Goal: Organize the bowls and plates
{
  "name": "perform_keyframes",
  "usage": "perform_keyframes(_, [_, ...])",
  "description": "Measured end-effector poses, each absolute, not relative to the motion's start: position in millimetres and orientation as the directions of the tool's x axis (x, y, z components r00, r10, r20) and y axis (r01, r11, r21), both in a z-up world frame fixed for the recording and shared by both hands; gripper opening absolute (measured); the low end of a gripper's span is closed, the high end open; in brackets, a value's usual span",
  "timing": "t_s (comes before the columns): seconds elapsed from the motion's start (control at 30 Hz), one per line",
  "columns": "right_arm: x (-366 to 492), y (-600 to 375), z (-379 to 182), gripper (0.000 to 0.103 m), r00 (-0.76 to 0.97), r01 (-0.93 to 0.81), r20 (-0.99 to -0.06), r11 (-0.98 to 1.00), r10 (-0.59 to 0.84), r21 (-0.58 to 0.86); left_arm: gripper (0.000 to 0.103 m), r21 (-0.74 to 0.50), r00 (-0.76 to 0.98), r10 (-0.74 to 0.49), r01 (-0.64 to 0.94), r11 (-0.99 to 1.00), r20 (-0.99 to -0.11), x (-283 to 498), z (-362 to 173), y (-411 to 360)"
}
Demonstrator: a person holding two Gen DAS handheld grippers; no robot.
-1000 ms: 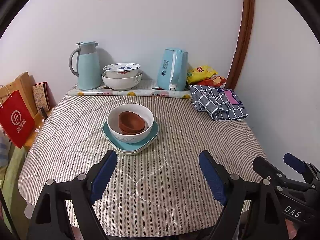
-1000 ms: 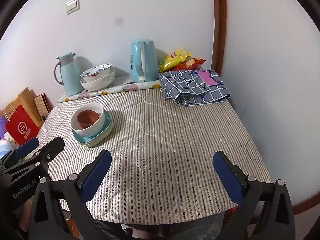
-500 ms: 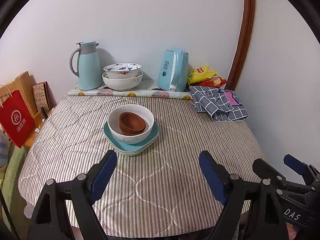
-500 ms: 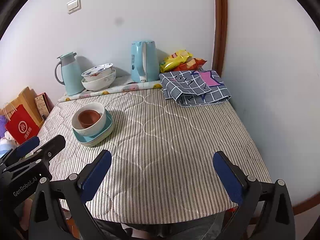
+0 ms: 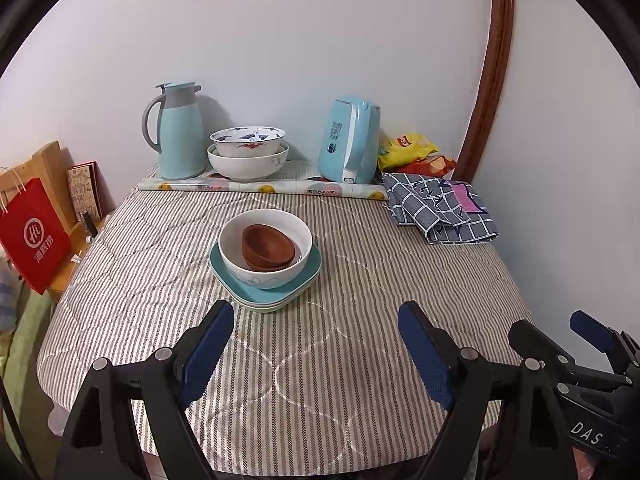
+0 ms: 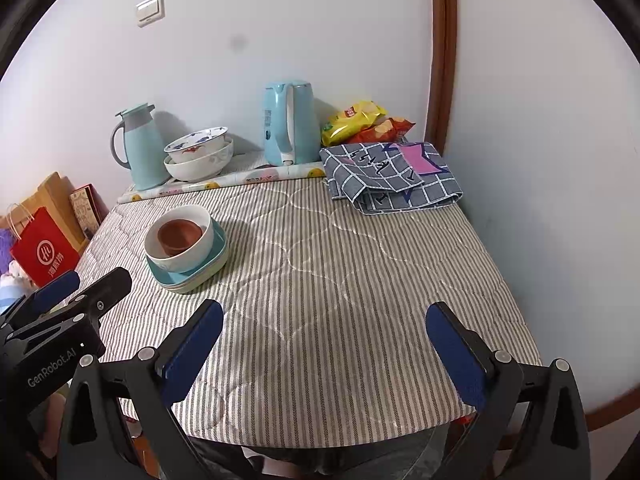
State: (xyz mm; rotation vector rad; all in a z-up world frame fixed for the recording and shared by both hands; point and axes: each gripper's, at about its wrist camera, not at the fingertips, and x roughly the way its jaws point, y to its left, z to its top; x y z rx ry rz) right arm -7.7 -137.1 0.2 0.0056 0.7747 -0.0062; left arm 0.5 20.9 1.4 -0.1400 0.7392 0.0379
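The left tool is hovering over the near edge of the table, its jaws standing wide apart with nothing between them. The right tool is hanging beside it, likewise spread and empty. Farther in, left of the middle, brown bowls are sitting inside a white bowl, which is resting on stacked teal plates. Beyond, along the wall, two more bowls are nesting between a flask and a kettle, with a folded checked cloth lying at the far right.
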Motion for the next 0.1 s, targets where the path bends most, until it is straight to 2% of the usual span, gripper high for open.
perform_keyframes(0.1, [-8.1,-136.8,0.4,0.100,0.716,0.004,-0.698,1.000,-0.003,0.001,0.083,-0.114,0.739,-0.019,-0.078,0.990,-0.673,0.8,1.1,20.8])
